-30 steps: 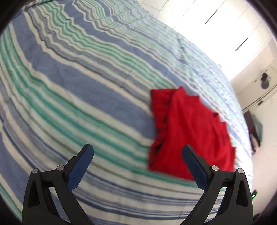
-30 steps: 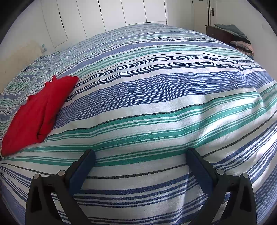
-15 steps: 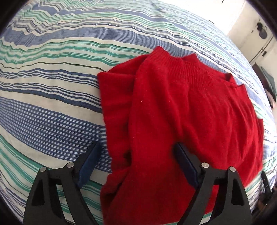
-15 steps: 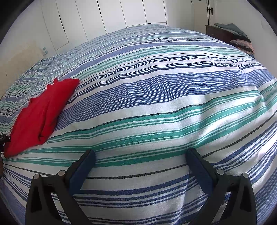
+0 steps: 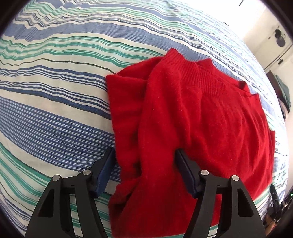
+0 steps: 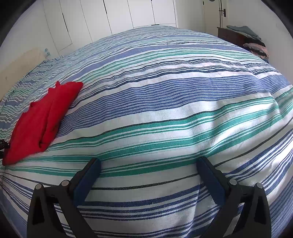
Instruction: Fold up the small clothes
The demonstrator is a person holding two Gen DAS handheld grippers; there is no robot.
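Note:
A red knit sweater lies loosely folded on the striped bedspread. My left gripper is down on it with its jaws partly open around a raised fold of red fabric at the sweater's near left side; the fingers touch the fold on both sides. In the right wrist view the sweater lies at the far left of the bedspread. My right gripper is open and empty, low over the bedspread, well away from the sweater.
White wardrobe doors stand behind the bed. A dark dresser with piled clothes is at the back right. The bedspread spreads wide around the sweater.
My left gripper has come down from above the bed onto the sweater and its jaws have narrowed around a fold of it. The right gripper has hardly moved.

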